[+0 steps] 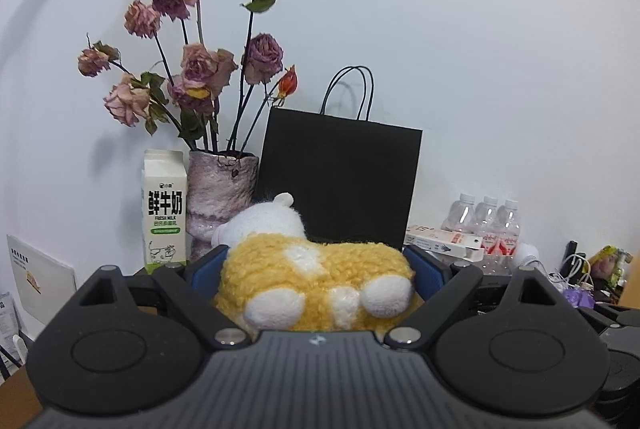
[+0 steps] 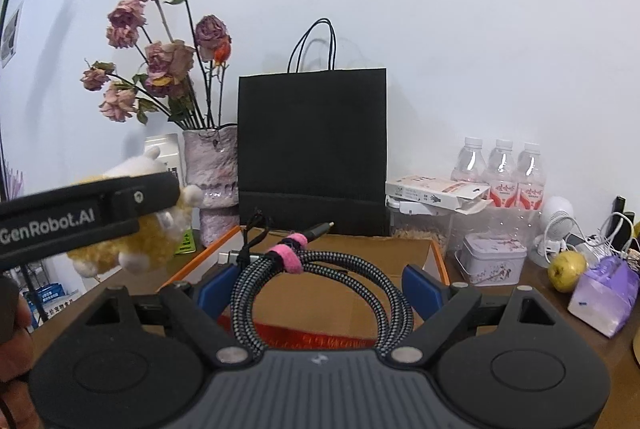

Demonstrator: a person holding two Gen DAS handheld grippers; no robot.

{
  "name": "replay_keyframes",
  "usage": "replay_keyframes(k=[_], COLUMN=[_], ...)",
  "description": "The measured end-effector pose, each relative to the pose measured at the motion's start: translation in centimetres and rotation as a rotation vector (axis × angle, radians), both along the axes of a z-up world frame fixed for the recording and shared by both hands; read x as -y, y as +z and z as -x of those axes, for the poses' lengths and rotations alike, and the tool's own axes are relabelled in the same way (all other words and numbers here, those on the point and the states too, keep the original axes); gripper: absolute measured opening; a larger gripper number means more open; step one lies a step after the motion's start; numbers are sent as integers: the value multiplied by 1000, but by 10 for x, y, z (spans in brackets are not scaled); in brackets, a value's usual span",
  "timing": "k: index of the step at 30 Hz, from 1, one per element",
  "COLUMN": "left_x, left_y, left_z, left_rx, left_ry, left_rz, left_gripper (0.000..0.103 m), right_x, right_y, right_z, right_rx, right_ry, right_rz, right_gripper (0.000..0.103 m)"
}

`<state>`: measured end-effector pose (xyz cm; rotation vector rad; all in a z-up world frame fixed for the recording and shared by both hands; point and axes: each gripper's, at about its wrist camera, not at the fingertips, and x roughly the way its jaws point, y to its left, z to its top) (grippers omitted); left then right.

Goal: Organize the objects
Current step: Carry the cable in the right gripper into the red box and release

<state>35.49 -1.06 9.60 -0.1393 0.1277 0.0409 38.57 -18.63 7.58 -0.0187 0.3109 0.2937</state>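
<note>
Plush toy, yellow and white, sits clamped between the blue pads of the left gripper, held in the air in front of the black paper bag. Coiled braided cable with a pink strap lies between the right gripper's widely spread jaws; actual grasp cannot be told. Only the right wrist view shows the cardboard box below and the left gripper from the side, level, at left.

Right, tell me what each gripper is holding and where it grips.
Left gripper clamps the yellow-and-white plush toy across its body. Right gripper is open around the coiled braided cable; whether it grips cannot be told.
</note>
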Motion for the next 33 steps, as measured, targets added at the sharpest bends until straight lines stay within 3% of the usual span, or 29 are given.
replay_keyframes(k=[15, 17, 18, 19, 27, 29, 31, 33], left_x=[-7, -9, -10, -10, -10, -10, -11, -12], left_y=[-8, -12, -15, -17, -39, -41, -42, -43], left_z=[-85, -95, -101, -106, -137, -139, -139, -140], left_rx=[-74, -97, -110, -122, -229, -242, -248, -256], left_ry=[43, 47, 48, 48, 34, 27, 19, 7], left_rz=[32, 32, 35, 38, 26, 35, 45, 56], left_gripper=[92, 92, 92, 92, 95, 100, 103, 103], right_x=[-4, -3, -2, 0, 5, 6, 5, 5], right_y=[-7, -11, -14, -17, -50, -51, -52, -53], right_z=[-90, -101, -107, -112, -147, -147, -147, -147], right_rx=[-59, -79, -97, -117, -227, -236, -231, -231], right_ry=[5, 1, -1, -3, -52, -60, -75, -87], right_rz=[18, 16, 10, 0, -13, -4, 13, 23], right_gripper=[89, 72, 53, 47, 50, 64, 86, 90])
